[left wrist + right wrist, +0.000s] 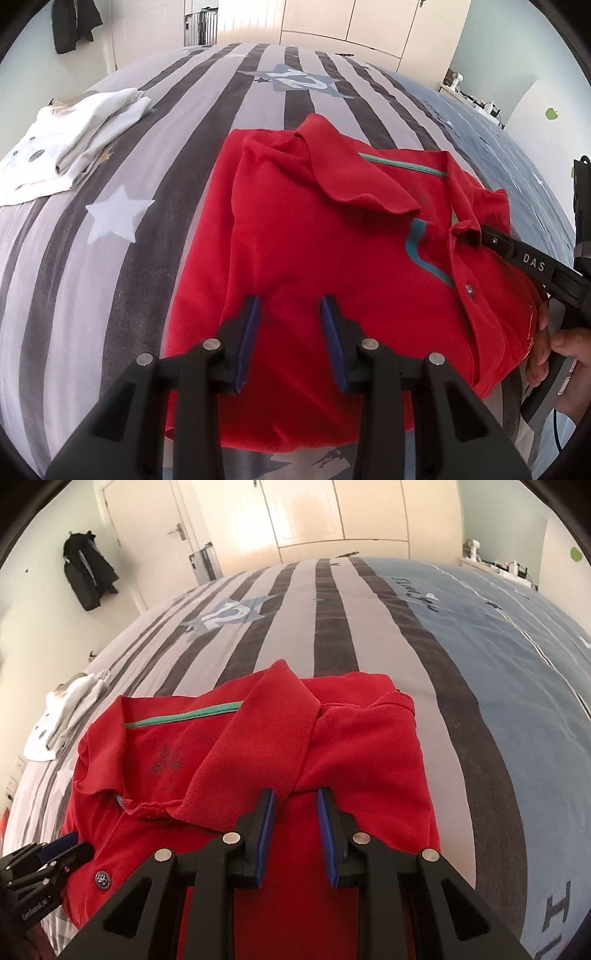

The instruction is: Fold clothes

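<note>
A red polo shirt (314, 236) lies folded on the striped bed, collar up, with a teal neck band; it also shows in the right wrist view (258, 757). My left gripper (291, 306) is open and empty, just above the shirt's lower body. My right gripper (295, 797) is open with its blue pads astride the collar tip; nothing is pinched. In the left wrist view the right gripper's black finger (517, 254) reaches onto the placket from the right. The left gripper (62, 845) shows at the lower left of the right wrist view.
A folded white garment (70, 144) lies on the bed to the left; it also shows in the right wrist view (62, 716). The grey-striped and blue bedcover (480, 686) stretches away toward cupboards. A dark jacket (88, 572) hangs on the wall by the door.
</note>
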`<state>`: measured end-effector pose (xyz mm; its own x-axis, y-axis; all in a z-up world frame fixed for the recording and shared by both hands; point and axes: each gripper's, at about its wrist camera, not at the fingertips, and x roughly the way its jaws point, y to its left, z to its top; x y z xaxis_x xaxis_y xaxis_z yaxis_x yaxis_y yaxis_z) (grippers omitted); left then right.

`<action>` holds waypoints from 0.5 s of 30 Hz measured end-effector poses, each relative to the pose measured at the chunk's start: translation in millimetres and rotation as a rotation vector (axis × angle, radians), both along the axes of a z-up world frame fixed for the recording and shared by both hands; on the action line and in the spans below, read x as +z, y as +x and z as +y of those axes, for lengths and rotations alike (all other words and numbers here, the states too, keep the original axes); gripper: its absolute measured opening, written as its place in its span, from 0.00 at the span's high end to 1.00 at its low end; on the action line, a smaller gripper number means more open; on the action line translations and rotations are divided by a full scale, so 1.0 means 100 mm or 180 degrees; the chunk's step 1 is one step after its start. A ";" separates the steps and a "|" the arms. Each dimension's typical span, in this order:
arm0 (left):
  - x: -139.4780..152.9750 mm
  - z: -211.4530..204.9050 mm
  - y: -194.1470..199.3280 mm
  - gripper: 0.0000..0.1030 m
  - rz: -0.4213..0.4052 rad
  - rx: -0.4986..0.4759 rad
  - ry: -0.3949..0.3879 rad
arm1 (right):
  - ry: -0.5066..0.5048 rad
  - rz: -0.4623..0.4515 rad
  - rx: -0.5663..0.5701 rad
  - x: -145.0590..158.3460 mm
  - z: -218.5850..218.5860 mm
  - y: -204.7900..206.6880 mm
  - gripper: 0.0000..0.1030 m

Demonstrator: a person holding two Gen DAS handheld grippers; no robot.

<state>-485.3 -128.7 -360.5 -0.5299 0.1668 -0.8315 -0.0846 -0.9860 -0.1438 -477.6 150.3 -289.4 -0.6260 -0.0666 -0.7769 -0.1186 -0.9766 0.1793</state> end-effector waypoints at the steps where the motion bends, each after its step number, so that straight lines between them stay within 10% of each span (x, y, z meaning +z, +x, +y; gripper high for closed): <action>1: 0.03 -0.01 -0.01 0.68 -0.0026 0.0002 0.0015 | -0.0016 -0.0022 0.0024 0.01 0.01 0.00 0.80; 15: 0.46 -0.10 -0.83 0.69 0.0437 -0.0107 -0.0055 | 0.0046 -0.0011 0.0051 0.45 0.25 -0.32 0.79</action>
